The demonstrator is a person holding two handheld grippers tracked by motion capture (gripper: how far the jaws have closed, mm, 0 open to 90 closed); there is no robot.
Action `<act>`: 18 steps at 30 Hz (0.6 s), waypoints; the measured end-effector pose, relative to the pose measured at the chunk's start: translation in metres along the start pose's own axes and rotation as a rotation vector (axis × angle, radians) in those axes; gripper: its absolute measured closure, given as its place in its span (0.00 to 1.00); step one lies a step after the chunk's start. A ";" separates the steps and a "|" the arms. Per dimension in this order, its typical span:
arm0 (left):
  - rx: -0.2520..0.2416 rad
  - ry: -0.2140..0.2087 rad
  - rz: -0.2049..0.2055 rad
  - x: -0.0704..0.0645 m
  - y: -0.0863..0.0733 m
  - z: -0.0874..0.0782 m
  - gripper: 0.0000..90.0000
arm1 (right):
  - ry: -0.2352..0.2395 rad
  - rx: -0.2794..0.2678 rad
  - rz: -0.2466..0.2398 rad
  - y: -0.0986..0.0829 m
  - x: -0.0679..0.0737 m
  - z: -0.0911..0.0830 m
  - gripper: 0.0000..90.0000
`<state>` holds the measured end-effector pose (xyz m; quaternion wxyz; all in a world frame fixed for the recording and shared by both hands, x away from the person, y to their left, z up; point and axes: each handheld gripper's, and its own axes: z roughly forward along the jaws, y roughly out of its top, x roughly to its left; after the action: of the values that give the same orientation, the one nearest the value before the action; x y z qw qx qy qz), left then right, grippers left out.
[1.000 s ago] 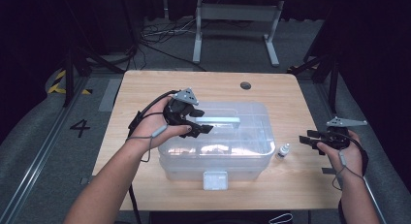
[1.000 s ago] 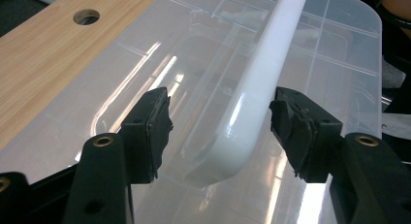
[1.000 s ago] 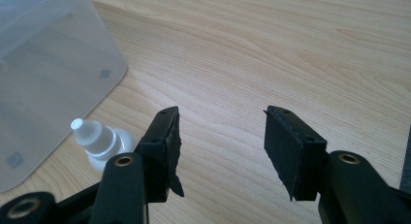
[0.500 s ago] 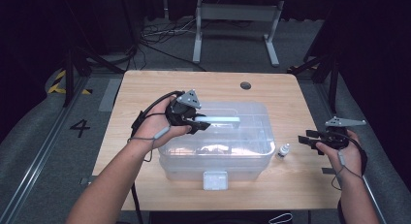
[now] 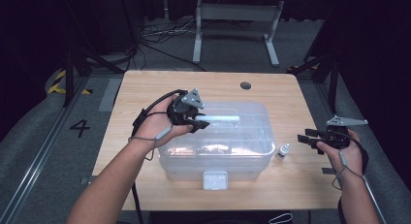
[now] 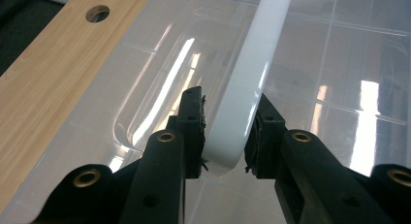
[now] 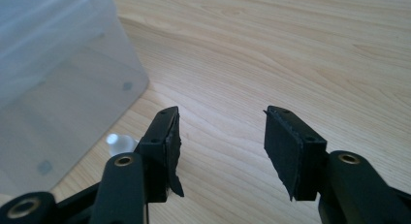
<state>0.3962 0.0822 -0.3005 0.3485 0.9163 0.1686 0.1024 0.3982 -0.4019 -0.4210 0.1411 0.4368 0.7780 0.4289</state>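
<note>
A clear plastic bin [image 5: 218, 158] with a clear lid [image 6: 145, 78] stands mid-table. A white bar handle [image 5: 224, 120] lies along the lid's top. My left gripper [image 5: 201, 122] is at the handle's left end. In the left gripper view it [image 6: 225, 132] is shut on the white handle [image 6: 247, 73], a pad pressed to each side. My right gripper [image 5: 306, 137] hovers open over the table to the right of the bin. A small white bottle [image 5: 283, 151] stands between it and the bin; in the right gripper view the bottle [image 7: 120, 143] peeks out beside the left jaw of the open gripper [image 7: 220, 146].
The wooden table [image 5: 145, 88] has a round cable hole [image 5: 245, 85] at the back. A white latch [image 5: 214, 179] sits on the bin's front wall. The bin's corner [image 7: 58, 78] is close on the right gripper's left. Dark floor and cables surround the table.
Hardly anything: the right gripper has drifted slightly left toward the bottle. The left gripper stays at the handle's left end.
</note>
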 end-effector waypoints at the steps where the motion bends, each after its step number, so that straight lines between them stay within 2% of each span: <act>1: 0.000 0.000 0.001 0.000 0.000 0.000 0.80 | 0.001 -0.002 -0.007 0.001 0.001 0.000 0.54; 8: -0.001 0.003 -0.012 0.006 0.006 -0.004 0.80 | 0.024 -0.023 -0.021 0.007 0.009 -0.004 0.54; 11: 0.005 0.001 -0.016 0.010 0.010 -0.005 0.80 | 0.069 -0.047 -0.013 0.008 0.015 -0.008 0.54; 18: 0.018 -0.011 -0.034 0.020 0.018 -0.008 0.80 | 0.055 -0.074 -0.045 0.012 0.029 -0.023 0.54</act>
<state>0.4162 0.0817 -0.2815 0.3426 0.9170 0.1834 0.0900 0.3750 -0.3880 -0.3935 0.1452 0.4016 0.7749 0.4660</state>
